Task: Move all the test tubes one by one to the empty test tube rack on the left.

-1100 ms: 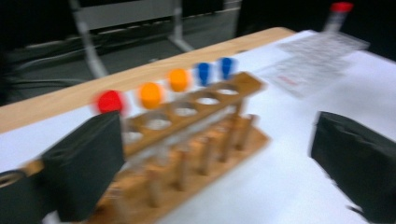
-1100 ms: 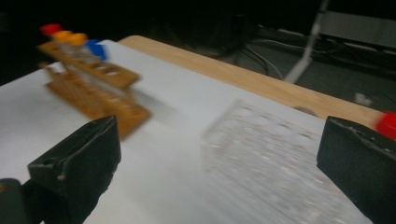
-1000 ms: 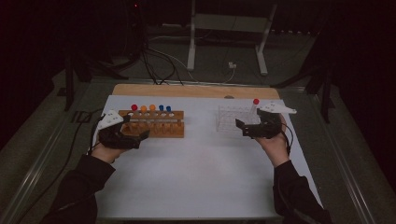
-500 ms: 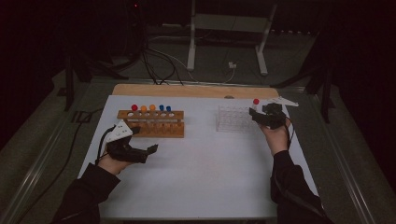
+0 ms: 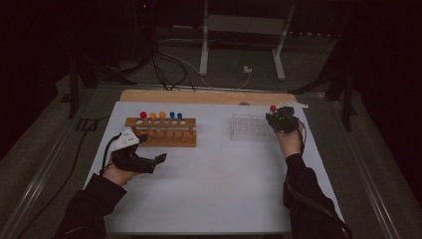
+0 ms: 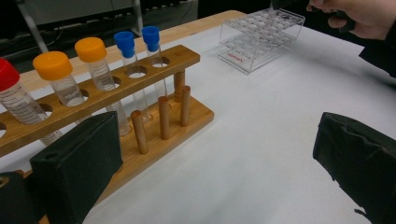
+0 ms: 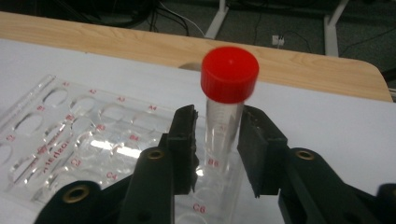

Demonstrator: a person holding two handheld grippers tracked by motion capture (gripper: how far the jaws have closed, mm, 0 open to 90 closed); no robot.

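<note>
Two tools are in my hands. My right tool point(image 7: 217, 140) has just been closing its jaws around a red-capped tube point(image 7: 226, 107); the tube stands upright in the clear rack point(image 7: 60, 135), in a hole at the rack's right end, and the pads sit right at its sides, though I cannot tell whether they press it. That rack point(image 5: 249, 127) sits on the right part of the white bench point(image 5: 224, 184). My left tool point(image 5: 149, 163) gapes wide with nothing between the jaws, just in front of the wooden rack point(image 6: 154, 70). Five capped tubes stand there: red point(image 6: 16, 100), two orange, two blue.
</note>
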